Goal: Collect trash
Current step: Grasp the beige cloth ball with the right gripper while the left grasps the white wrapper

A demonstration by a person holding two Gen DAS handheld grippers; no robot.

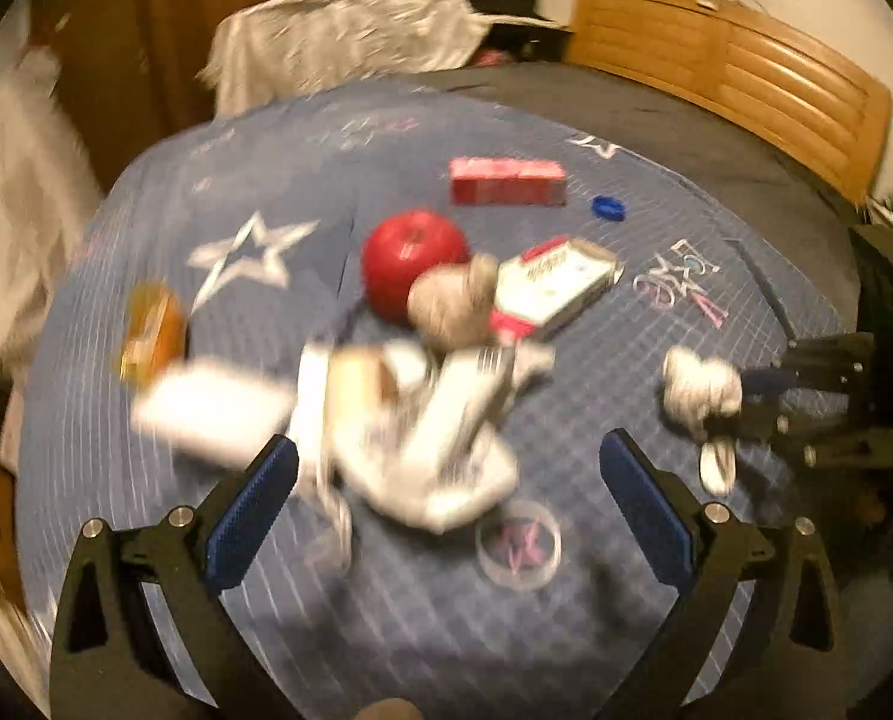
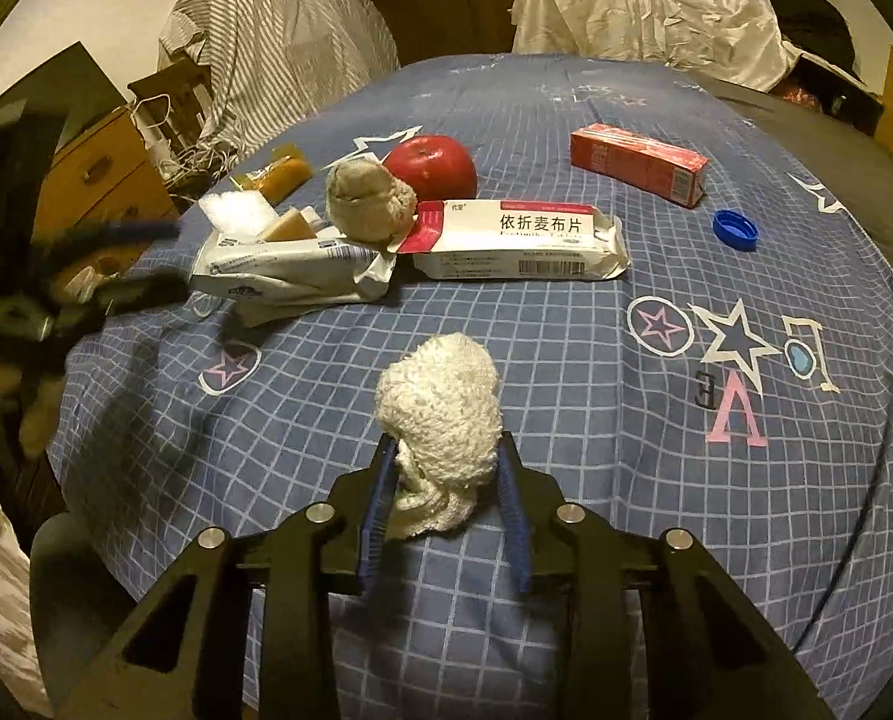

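Note:
My right gripper (image 2: 446,468) is shut on a white balled sock (image 2: 440,402) and holds it over the blue checked bedspread (image 2: 566,360); it also shows in the left wrist view (image 1: 701,390). My left gripper (image 1: 446,468) is open and empty, just in front of a crumpled white wrapper (image 1: 434,438), which also shows in the right wrist view (image 2: 290,270). Behind lie a white and red medicine box (image 2: 518,240), a grey balled sock (image 2: 368,201), a red apple (image 2: 431,165), a red carton (image 2: 638,162) and a blue bottle cap (image 2: 734,228). The left wrist view is blurred.
An orange snack packet (image 2: 278,174) lies at the bed's left edge. A wooden nightstand (image 2: 104,180) with cables stands left of the bed. Clothes (image 2: 644,6) are piled at the far end. A wooden headboard (image 1: 734,72) is on the right in the left wrist view.

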